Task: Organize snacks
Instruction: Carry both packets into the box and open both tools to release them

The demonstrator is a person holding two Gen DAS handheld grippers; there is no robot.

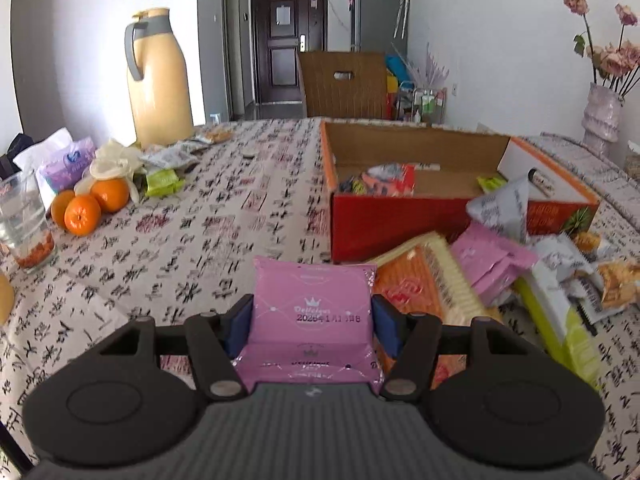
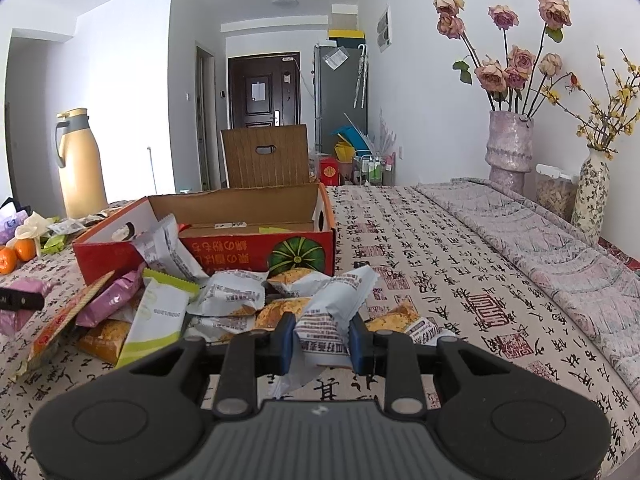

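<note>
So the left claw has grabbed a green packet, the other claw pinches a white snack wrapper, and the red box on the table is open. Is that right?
Not quite: the packet in the left gripper is pink, not green, as the left wrist view shows. The rest holds: the right gripper pinches a white snack wrapper, and the red box stands open.

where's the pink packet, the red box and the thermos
pink packet (image 1: 312,312), left wrist view, on its printed front face
red box (image 1: 396,222), left wrist view, on its red front wall
thermos (image 1: 160,88), left wrist view, on its yellow body
</note>
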